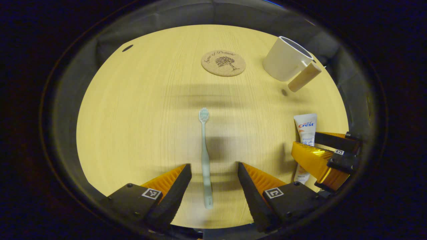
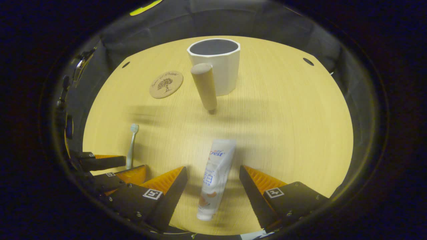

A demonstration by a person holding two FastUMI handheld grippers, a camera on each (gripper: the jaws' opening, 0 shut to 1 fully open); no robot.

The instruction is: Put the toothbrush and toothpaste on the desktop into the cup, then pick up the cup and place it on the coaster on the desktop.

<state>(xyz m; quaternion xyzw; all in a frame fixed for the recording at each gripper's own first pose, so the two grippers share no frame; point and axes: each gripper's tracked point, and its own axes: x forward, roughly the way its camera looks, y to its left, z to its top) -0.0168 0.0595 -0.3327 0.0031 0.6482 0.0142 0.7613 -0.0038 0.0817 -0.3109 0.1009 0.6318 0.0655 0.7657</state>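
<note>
Left gripper view: spread jaws straddle toothbrush (image 1: 205, 156); right jaws, spread, straddle toothpaste (image 2: 213, 178).

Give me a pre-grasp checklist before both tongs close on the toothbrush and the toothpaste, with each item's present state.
1. Left tongs open, one finger on each side of the toothbrush handle: ok.
2. Right tongs open, one finger on each side of the toothpaste tube: ok.
3. Both items lying flat on the desktop, not yet lifted: ok.
4. Cup upright, mouth open, nothing seen inside: ok.
5. Coaster bare, beside the cup and apart from it: ok.
6. Fingers low enough to catch each item when they close: cannot tell.
</note>
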